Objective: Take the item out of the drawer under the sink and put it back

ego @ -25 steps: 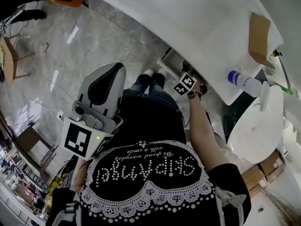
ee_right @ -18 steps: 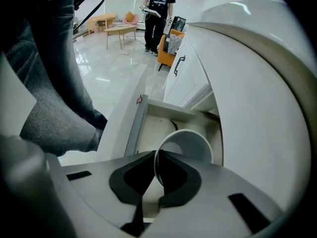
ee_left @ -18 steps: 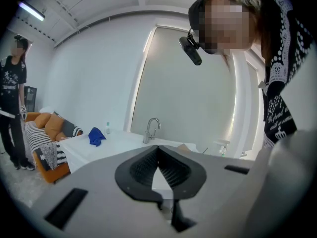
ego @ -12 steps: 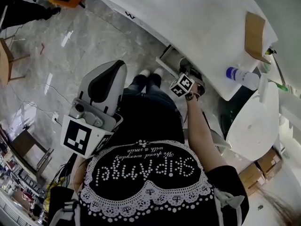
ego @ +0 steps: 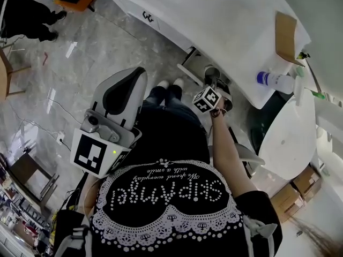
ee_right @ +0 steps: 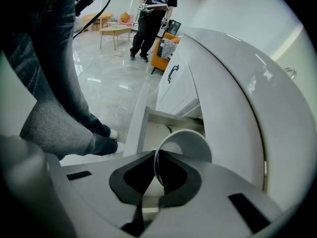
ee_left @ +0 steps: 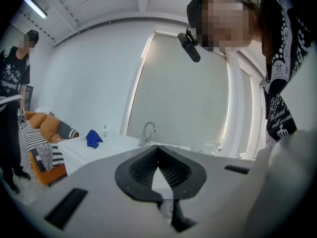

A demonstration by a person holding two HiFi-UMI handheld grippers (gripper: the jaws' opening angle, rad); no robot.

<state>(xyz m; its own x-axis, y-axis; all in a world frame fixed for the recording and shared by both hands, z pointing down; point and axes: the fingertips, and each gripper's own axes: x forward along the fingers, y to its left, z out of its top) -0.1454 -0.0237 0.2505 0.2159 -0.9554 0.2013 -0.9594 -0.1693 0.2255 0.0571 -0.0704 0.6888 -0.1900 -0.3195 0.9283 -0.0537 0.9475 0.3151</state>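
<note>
In the right gripper view a white cup (ee_right: 192, 144) hangs above the open drawer (ee_right: 140, 128) under the sink counter. My right gripper (ee_right: 155, 158) is shut on the cup's thin rim and points steeply down. The head view shows the same cup (ego: 212, 72) just past that gripper (ego: 210, 83), over the drawer (ego: 192, 64). My left gripper (ego: 130, 77) is held up at the left, away from the drawer. In its own view the left gripper (ee_left: 158, 148) has its jaws closed tip to tip, with nothing between them.
The white counter (ego: 236, 25) carries a bottle with a blue cap (ego: 274, 80) and a brown cardboard piece (ego: 286, 32). A faucet (ee_left: 147, 133) and a blue cloth (ee_left: 92, 138) sit on the counter. A person (ee_right: 153, 11) stands across the floor. My legs (ee_right: 54, 113) are beside the drawer.
My right gripper has risen a little with the cup over the drawer. The left gripper has drifted slightly and stays closed.
</note>
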